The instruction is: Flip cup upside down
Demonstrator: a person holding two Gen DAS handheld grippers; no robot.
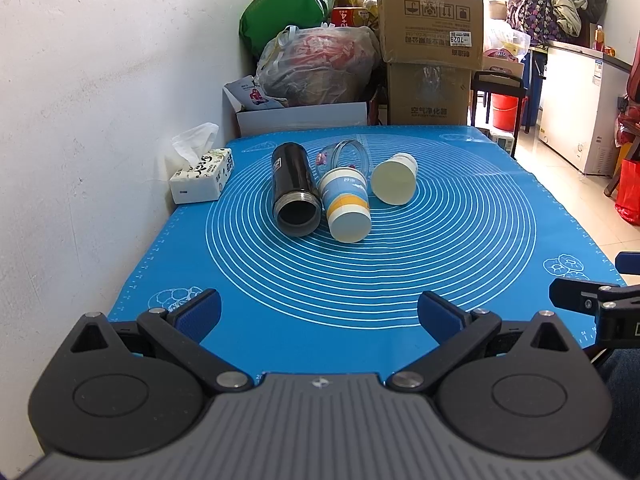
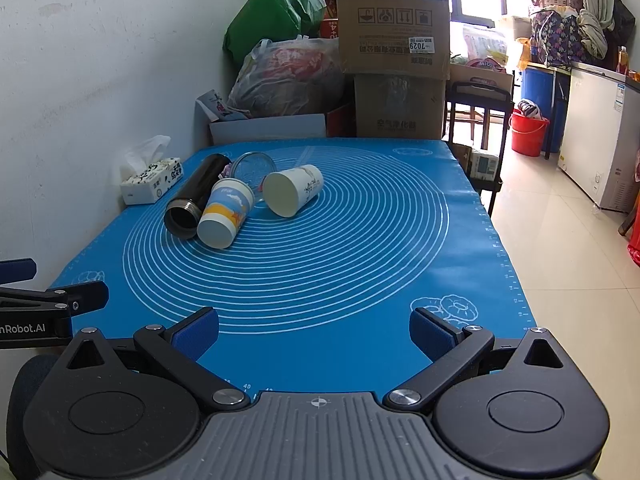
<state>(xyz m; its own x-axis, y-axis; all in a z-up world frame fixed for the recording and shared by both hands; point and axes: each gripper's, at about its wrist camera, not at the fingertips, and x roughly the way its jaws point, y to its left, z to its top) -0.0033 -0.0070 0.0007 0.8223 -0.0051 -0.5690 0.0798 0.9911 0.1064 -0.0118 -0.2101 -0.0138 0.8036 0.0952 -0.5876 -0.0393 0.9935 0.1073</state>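
Four cups lie on sides mid-desk, toward far left: black flask (image 1: pixel 295 190), mouth toward camera; blue-yellow paper cup (image 1: pixel 346 206) touching flask; white paper cup (image 1: pixel 394 178) just right, apart. Clear glass cup (image 1: pixel 352 154) behind them, mostly hidden, outline faint. Tissue box (image 1: pixel 202 176) at left desk edge. Left tool (image 1: pixel 318 318) released, empty, over near edge; right tool (image 2: pixel 314 334) likewise. Blue mat (image 1: pixel 460 240) covers desk.
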